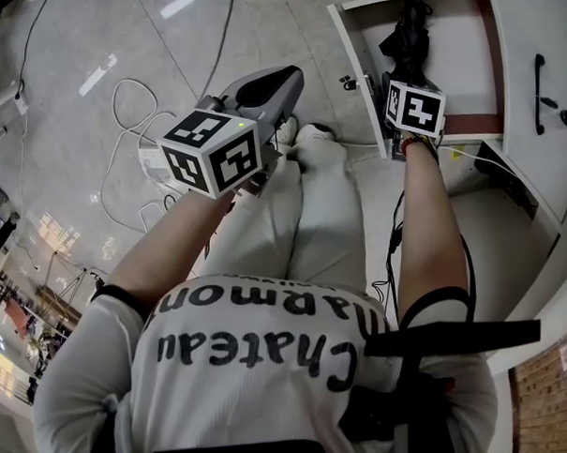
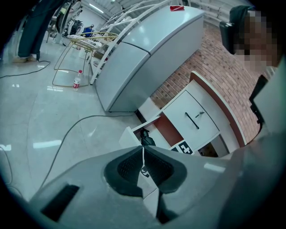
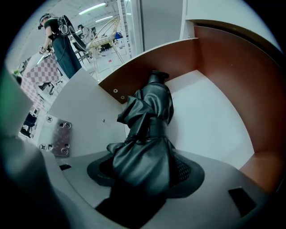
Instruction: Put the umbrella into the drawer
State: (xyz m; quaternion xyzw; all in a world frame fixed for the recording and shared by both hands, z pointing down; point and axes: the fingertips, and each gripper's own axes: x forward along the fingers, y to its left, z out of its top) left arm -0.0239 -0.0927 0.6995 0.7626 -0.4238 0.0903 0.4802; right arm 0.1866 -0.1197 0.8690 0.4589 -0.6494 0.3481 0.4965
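Note:
In the right gripper view a black folded umbrella (image 3: 149, 125) runs out from between the pads, and my right gripper (image 3: 144, 172) is shut on its lower part. The umbrella's far end lies in the open drawer (image 3: 210, 116), against the white bottom near the brown wall. Seen from the head view, the right gripper (image 1: 408, 81) points steeply down over the drawer (image 1: 350, 41), with the umbrella (image 1: 409, 34) showing beyond its marker cube. My left gripper (image 1: 286, 80) hangs over the floor to the drawer's left. Its pads (image 2: 154, 165) touch along a thin line, with nothing between them.
A white cabinet front with a black handle (image 1: 538, 82) sits right of the drawer. Cables (image 1: 129, 120) loop on the shiny floor at left. The person's legs and shoes (image 1: 311, 138) are just before the drawer. A grey fridge-like cabinet (image 2: 143, 58) and a brick wall (image 2: 214, 58) stand beyond.

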